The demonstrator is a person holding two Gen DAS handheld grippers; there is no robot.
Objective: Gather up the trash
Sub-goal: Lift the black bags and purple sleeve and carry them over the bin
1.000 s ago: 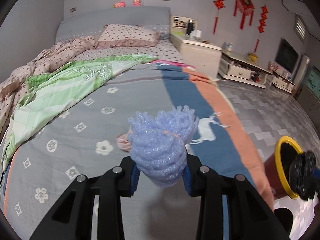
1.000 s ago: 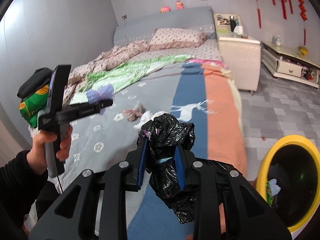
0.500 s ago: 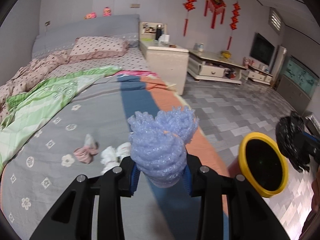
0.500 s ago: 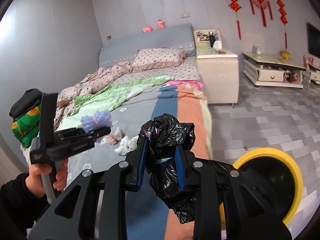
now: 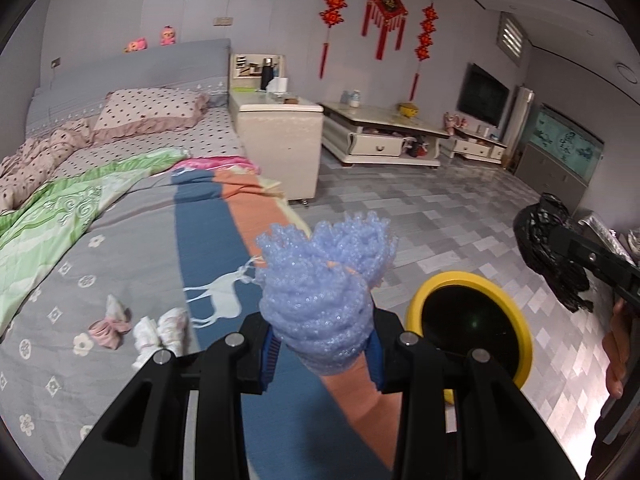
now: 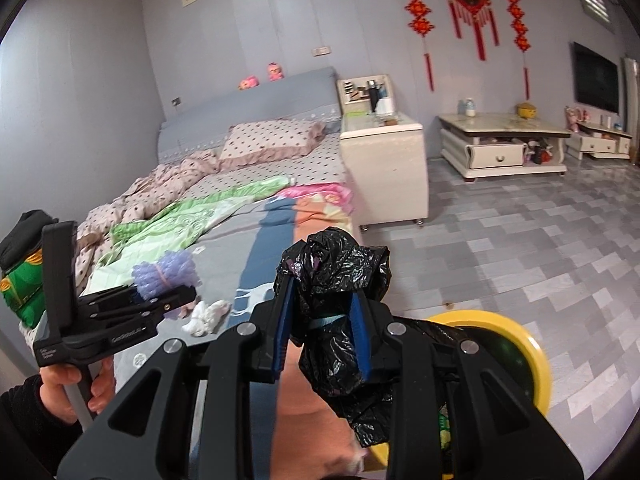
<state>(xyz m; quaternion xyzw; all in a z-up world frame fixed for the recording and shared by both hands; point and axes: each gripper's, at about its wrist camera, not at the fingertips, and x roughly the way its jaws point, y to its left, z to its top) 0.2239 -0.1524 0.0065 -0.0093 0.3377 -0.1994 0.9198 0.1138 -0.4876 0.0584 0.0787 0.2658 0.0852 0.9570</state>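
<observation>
Left gripper clenched on blue foam wad, above bed edge; yellow-rimmed bin at its 3 o'clock. Right gripper clamped black plastic bag over bin. Risk: loose bag tail snagging rim; light foam bouncing out; crumpled tissues left on bed.

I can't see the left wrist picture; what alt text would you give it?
The left tool grips a blue foam wad above a bed's edge. A yellow-rimmed bin stands on the floor beside it, and the right tool holds a black bag at far right.
</observation>
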